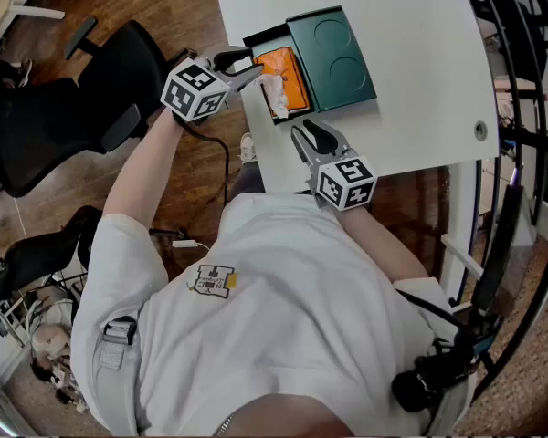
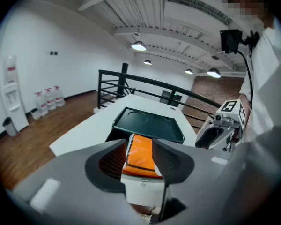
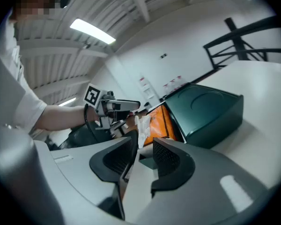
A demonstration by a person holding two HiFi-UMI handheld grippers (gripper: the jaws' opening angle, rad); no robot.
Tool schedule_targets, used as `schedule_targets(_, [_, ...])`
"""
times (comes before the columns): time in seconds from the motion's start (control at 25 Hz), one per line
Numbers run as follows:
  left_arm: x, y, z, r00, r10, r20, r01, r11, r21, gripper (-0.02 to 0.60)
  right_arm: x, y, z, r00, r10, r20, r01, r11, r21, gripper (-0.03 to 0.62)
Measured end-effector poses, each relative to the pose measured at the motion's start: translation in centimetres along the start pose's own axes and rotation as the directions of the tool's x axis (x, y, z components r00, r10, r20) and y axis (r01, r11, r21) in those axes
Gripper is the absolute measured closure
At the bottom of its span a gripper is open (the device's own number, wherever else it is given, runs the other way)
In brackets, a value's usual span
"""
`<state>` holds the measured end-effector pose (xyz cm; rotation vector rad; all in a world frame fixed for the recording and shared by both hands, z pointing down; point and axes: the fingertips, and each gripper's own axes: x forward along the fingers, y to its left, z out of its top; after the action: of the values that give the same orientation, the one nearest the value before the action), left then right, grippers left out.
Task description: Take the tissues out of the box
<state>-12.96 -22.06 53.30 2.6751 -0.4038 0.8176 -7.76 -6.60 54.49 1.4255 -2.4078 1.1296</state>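
Observation:
A dark green box [image 1: 333, 53] lies on the white table [image 1: 420, 108], and its black inner tray [image 1: 260, 39] sticks out to the left. In the tray lies an orange tissue pack [image 1: 290, 73] with a white tissue [image 1: 274, 94] poking from its near end. My left gripper [image 1: 249, 69] hovers at the tray's left end, open. The orange pack [image 2: 140, 156] shows in line with its gap, just beyond the pads. My right gripper [image 1: 303, 130] rests low in front of the box, open and holding nothing. The tissue [image 3: 143, 125] shows beyond its jaws.
A black office chair [image 1: 64, 117] stands left of the table over the wood floor. A dark metal railing [image 1: 521, 62] runs along the right side. The table has a cable hole [image 1: 480, 130] near its right edge. Water bottles [image 2: 47, 100] stand by the far wall.

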Motion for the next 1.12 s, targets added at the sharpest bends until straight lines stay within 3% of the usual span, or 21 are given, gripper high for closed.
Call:
schedule_targets(0.08, [0.7, 1.5, 0.2, 0.991, -0.113, -0.069, 0.115, 0.993, 0.020, 0.436, 1.9, 0.3, 0.2, 0.992, -0.109, 0.066, 0.100, 0.987, 0.128, 0.461])
schedule_targets(0.16, [1.5, 2.6, -0.2, 0.968, -0.200, -0.154, 0.210, 0.976, 0.054, 0.436, 3.5, 0.3, 0.4, 0.972, -0.209, 0.106, 0.183, 0.959, 0.216, 0.448])
schedule_targets(0.24, [2.3, 3.2, -0.9, 0.932, -0.264, -0.248, 0.294, 0.951, 0.096, 0.436, 4.8, -0.1, 0.5, 0.945, -0.301, 0.131, 0.255, 0.924, 0.285, 0.447])
schedule_targets(0.36, [3.5, 3.3, -2.3, 0.864, -0.331, -0.380, 0.404, 0.906, 0.129, 0.436, 5.6, -0.8, 0.4, 0.887, -0.437, 0.146, 0.345, 0.841, 0.417, 0.434])
schedule_targets(0.52, [4.5, 2.8, -3.6, 0.794, -0.370, -0.482, 0.480, 0.869, 0.122, 0.436, 6.0, -2.1, -0.6, 0.836, -0.536, 0.118, 0.386, 0.726, 0.569, 0.420])
schedule_targets(0.68, [5.5, 1.9, -3.5, 0.752, -0.392, -0.531, 0.516, 0.850, 0.103, 0.436, 5.7, -3.2, -0.4, 0.799, -0.593, 0.106, 0.413, 0.667, 0.620, 0.443])
schedule_targets(0.8, [5.9, 1.5, -3.3, 0.731, -0.411, -0.545, 0.530, 0.845, 0.074, 0.439, 5.5, -4.0, -0.3, 0.780, -0.623, 0.066, 0.453, 0.633, 0.627, 0.471])
schedule_targets(0.92, [5.6, 1.0, -3.0, 0.722, -0.429, -0.543, 0.541, 0.839, 0.057, 0.442, 5.2, -4.1, -0.3, 0.787, -0.614, 0.049, 0.455, 0.634, 0.626, 0.479])
schedule_targets(1.12, [4.7, 0.7, -1.6, 0.747, -0.443, -0.496, 0.537, 0.842, 0.055, 0.442, 4.4, -4.2, 0.8, 0.789, -0.611, 0.066, 0.442, 0.639, 0.630, 0.484])
